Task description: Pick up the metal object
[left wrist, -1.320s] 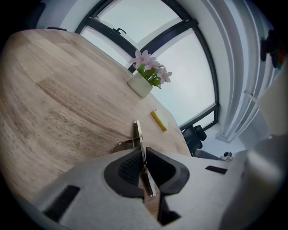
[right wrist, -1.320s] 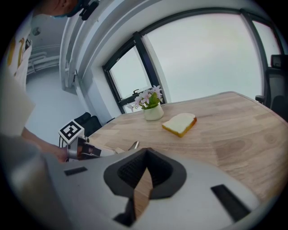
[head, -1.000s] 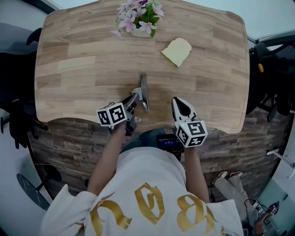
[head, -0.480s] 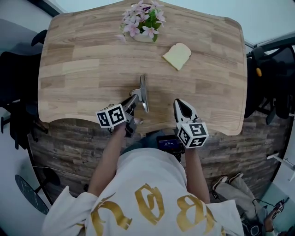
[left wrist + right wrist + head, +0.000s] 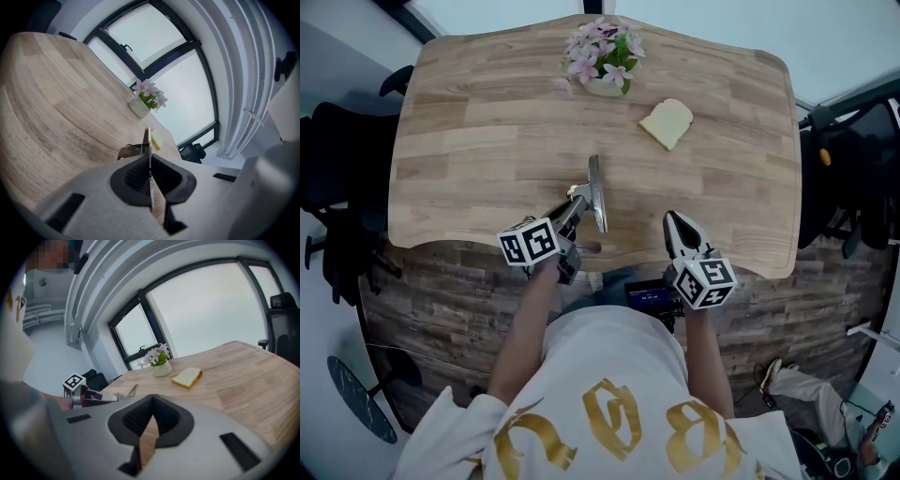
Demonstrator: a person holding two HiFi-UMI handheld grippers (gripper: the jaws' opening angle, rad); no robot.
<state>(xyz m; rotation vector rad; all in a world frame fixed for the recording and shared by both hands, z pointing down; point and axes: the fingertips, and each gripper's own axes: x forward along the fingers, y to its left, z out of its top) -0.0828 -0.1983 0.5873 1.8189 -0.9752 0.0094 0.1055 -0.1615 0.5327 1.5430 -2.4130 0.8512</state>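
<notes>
In the head view the left gripper [image 5: 577,200] sits just left of centre frame, its marker cube toward the lower left. Its jaws are clamped on the metal object [image 5: 596,190], a thin bright strip that runs up and down the middle of the picture over the near half of the wooden bench [image 5: 469,141]. The left gripper view shows the same grip edge-on. The left gripper [image 5: 150,161] has its dark ribbed pads pressed flat against either face of the metal object [image 5: 147,138], which stands as a narrow vertical line at lower centre and pokes out past the tips toward the flower pot [image 5: 139,107].

The right gripper [image 5: 675,221] lies right of centre in the head view, over the bench's near edge and well apart from the metal object. In the right gripper view the right gripper [image 5: 152,401] has its jaws drawn together, tips meeting, with only wood showing behind them and nothing held. The metal object [image 5: 130,391] appears at left of that frame. The slice of bread [image 5: 667,123] lies in the upper right, beside the flower pot [image 5: 602,82] at top centre
</notes>
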